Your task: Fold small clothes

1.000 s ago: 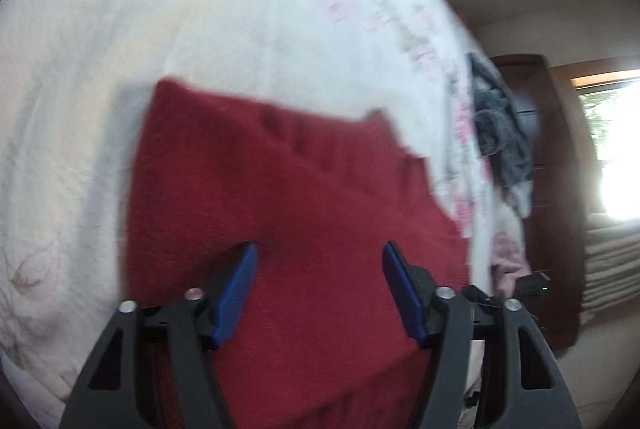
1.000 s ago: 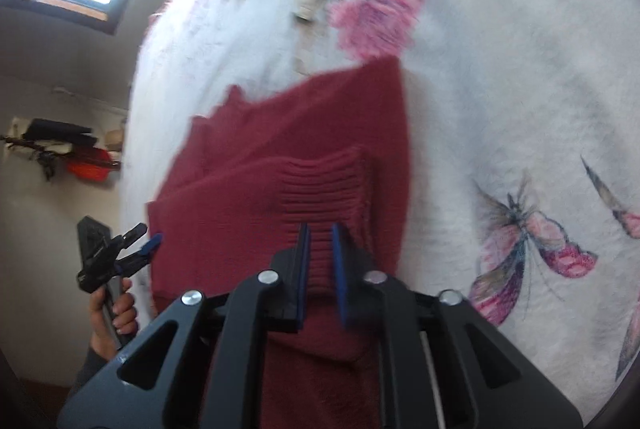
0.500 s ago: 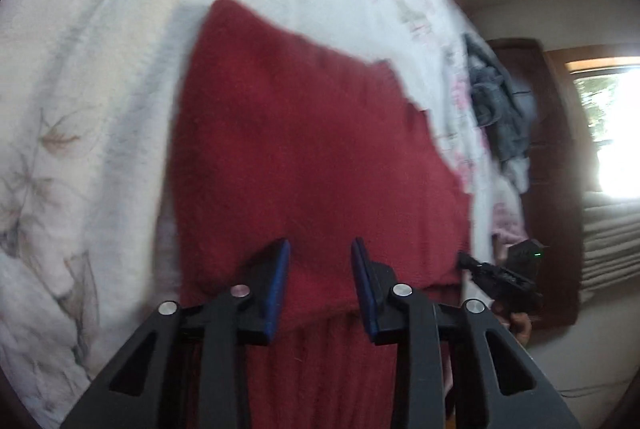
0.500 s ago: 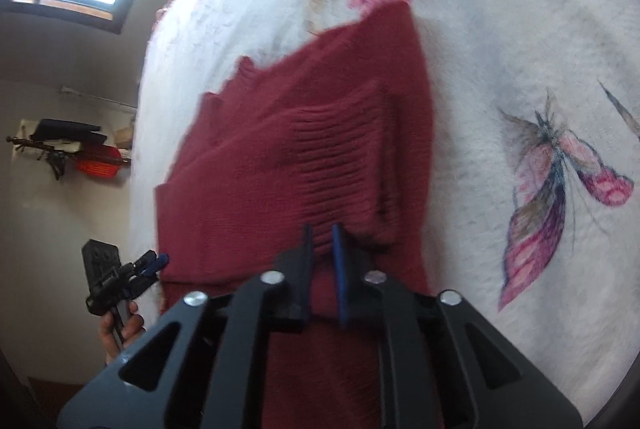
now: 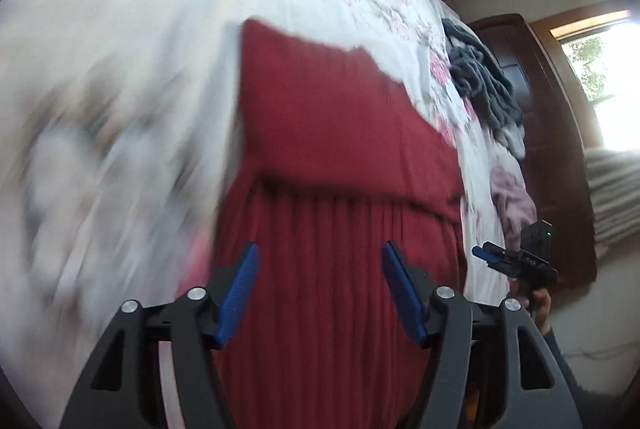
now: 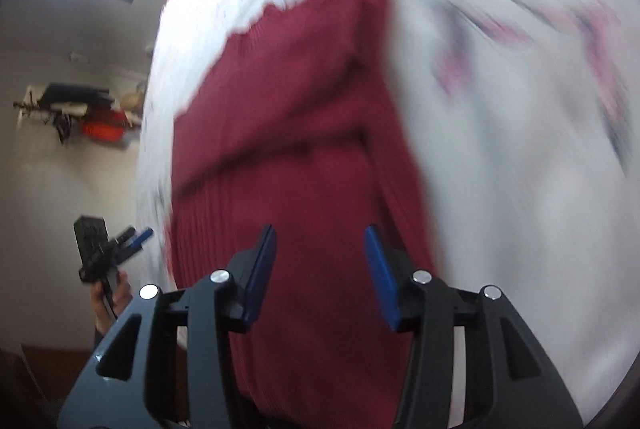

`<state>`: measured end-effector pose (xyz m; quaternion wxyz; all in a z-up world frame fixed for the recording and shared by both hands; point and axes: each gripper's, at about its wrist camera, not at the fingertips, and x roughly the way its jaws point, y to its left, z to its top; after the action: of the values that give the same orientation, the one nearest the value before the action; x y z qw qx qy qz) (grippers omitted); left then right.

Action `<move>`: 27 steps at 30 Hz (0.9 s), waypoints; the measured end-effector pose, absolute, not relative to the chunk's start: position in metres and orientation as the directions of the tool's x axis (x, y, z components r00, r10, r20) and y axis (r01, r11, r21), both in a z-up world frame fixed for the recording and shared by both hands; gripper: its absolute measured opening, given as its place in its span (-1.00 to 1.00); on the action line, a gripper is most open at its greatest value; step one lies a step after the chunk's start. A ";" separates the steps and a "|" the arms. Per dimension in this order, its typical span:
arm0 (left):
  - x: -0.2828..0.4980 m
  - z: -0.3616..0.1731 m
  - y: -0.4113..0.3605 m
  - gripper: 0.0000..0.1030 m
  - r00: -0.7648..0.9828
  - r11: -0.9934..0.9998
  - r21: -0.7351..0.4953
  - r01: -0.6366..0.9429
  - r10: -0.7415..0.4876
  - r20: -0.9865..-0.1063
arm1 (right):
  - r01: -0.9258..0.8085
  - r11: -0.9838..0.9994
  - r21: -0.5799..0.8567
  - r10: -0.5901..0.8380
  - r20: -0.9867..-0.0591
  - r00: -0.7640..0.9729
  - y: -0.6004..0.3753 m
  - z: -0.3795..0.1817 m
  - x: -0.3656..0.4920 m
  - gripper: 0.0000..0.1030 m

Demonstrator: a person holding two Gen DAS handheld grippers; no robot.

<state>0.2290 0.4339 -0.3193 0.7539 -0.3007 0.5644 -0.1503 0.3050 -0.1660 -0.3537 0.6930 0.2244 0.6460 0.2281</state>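
Observation:
A dark red knitted sweater [image 5: 336, 133] lies folded on the white floral bedspread [image 5: 140, 29], a folded-over layer ending in a straight edge across its middle and the ribbed part reaching toward me. My left gripper [image 5: 320, 281] hovers open over the ribbed part, nothing between its blue pads. In the right wrist view the same sweater [image 6: 288, 101] fills the centre, and my right gripper [image 6: 320, 269] is open above its near part, holding nothing. Each gripper shows small in the other's view, the right gripper [image 5: 516, 261] and the left gripper [image 6: 116, 245]. Both views are motion-blurred.
A heap of grey clothes [image 5: 484, 89] and a pink garment [image 5: 512, 201] lie on the bed's right edge near a dark wooden wardrobe [image 5: 552, 133]. A bright window [image 5: 604, 77] is at far right. A wall shelf with red and black items [image 6: 80, 113] hangs left.
Both grippers have opened: the right let go of the sweater's ribbed edge, and the left, nearly closed half a second ago, spread wide. Both pulled back toward the sweater's near end.

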 end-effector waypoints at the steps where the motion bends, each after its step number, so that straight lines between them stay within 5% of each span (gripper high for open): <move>1: 0.203 -0.322 0.440 0.26 0.296 0.781 -0.613 -0.121 -0.561 -0.773 | -0.022 0.804 0.594 0.594 -0.803 0.040 -0.174 -0.357 0.288 -0.05; 10: 0.067 -0.389 0.442 0.25 0.207 0.724 -0.626 -0.290 -0.591 -0.780 | 0.104 0.820 0.563 0.571 -0.817 -0.077 -0.235 -0.409 0.168 -0.06; 27: 0.037 -0.402 0.404 0.22 0.087 0.705 -0.662 -0.256 -0.665 -0.742 | 0.063 0.808 0.585 0.589 -0.805 -0.075 -0.186 -0.404 0.124 -0.05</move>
<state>0.0373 0.4038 -0.4017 0.6488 -0.3502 0.6569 -0.1576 0.1243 -0.1859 -0.4044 0.6395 0.2314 0.7037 0.2056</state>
